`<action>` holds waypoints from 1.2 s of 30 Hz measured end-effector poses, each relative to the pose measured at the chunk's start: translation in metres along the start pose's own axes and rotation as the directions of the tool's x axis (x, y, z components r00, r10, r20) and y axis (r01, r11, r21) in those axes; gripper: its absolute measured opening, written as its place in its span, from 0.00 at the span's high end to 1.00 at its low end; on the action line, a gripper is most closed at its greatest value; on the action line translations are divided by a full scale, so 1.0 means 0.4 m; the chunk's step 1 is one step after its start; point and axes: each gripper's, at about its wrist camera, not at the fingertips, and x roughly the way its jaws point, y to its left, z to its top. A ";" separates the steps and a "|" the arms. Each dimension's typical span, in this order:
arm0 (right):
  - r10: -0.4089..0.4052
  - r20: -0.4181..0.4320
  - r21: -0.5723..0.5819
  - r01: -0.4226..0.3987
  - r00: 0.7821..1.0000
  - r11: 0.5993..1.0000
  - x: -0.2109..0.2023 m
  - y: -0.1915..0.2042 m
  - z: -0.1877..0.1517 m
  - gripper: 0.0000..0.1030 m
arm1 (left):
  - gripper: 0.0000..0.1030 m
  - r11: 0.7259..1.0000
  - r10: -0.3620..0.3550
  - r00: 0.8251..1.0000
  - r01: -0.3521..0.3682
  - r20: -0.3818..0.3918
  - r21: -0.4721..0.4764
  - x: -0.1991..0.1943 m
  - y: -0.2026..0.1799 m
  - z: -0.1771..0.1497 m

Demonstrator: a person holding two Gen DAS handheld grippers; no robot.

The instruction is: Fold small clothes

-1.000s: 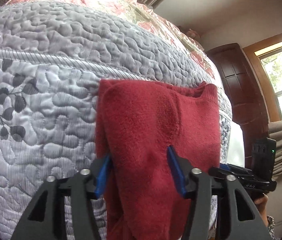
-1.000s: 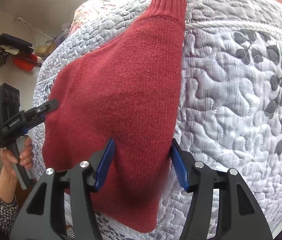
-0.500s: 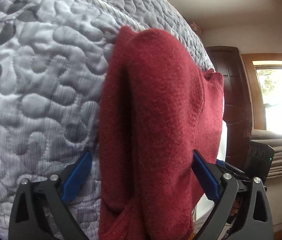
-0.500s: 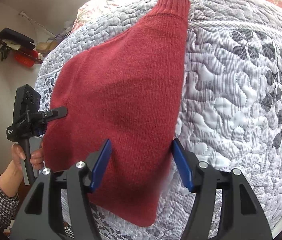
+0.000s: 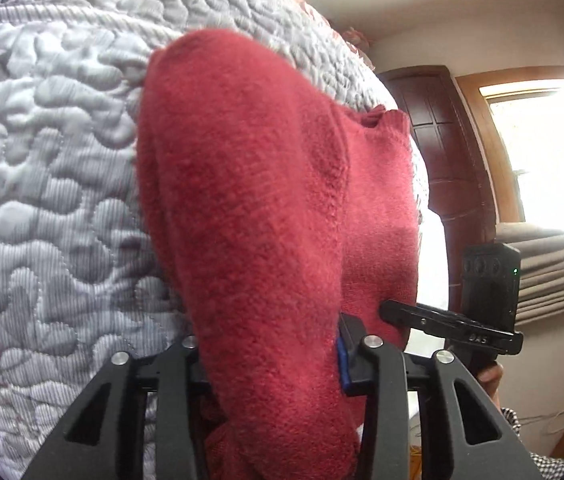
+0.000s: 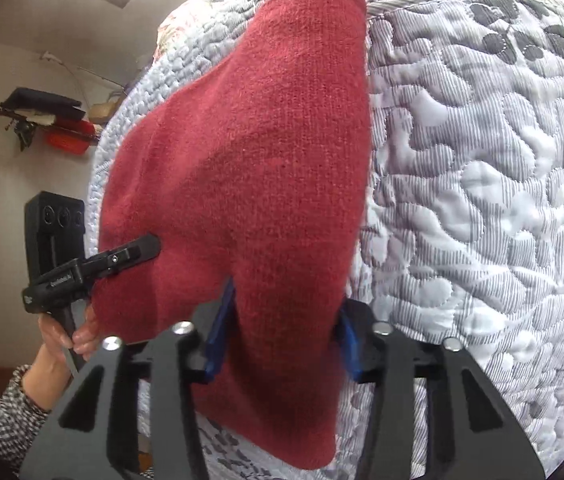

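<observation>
Both the left gripper (image 5: 269, 354) and right gripper (image 6: 282, 334) have their jaws closed on the red sweater (image 6: 257, 168) bunched between them over the quilted bed (image 6: 482, 200).

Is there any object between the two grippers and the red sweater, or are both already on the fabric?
Nothing visible stands between them. The left gripper has the red sweater bunched between its fingers, and the right gripper also has its fingers on either side of the fabric. Only the grey quilted bedspread lies underneath.
</observation>
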 end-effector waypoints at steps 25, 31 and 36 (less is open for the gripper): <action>-0.020 0.009 -0.053 0.020 1.000 0.998 -0.152 -0.102 -0.245 0.37 | 0.32 0.965 0.250 0.966 -0.254 0.066 0.065 -0.046 -0.140 -0.265; 0.037 -0.051 -0.022 -0.038 0.998 0.999 -0.134 -0.151 -0.333 0.40 | 0.26 0.927 0.346 0.929 -0.360 0.134 0.104 -0.066 -0.205 -0.378; 0.079 -0.099 0.025 -0.077 0.992 0.997 -0.095 -0.178 -0.375 0.70 | 0.28 0.897 0.433 0.895 -0.440 0.109 0.050 -0.045 -0.155 -0.419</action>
